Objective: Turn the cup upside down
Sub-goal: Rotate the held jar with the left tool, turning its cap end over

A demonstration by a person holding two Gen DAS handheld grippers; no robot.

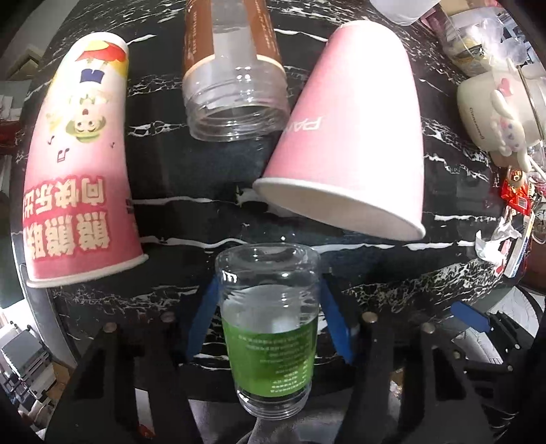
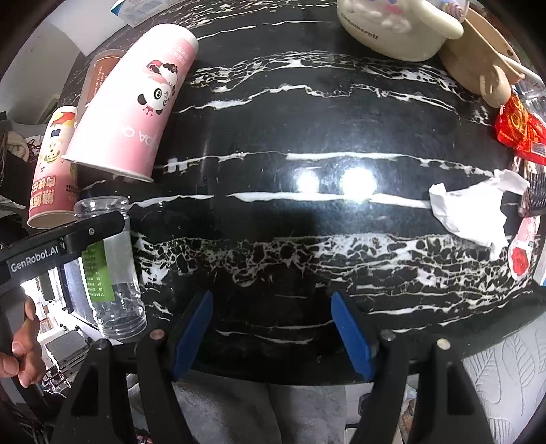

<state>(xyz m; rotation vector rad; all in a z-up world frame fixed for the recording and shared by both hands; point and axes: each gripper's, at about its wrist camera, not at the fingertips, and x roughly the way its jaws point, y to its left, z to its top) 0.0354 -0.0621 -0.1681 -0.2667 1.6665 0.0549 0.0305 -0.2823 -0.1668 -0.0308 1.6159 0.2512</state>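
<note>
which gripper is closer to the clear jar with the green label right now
Left. The left gripper has its fingers on either side of the green-label jar. The right gripper hangs open over bare table, the jar off to its left.

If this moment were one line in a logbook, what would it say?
left gripper: shut on green-label jar, held inverted | right gripper: open, empty | two pink cups inverted on table

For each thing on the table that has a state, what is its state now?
Clear plastic jar with green label: held by left gripper, base up, mouth down.
Clear jar with brown label: upside down, lidless.
Plain pink paper cup: upside down.
Pink cartoon paper cup: upside down.
Right gripper: open, empty, above the black marble table.
Cream ceramic mug: right way up.
White paper scrap: crumpled.
</note>
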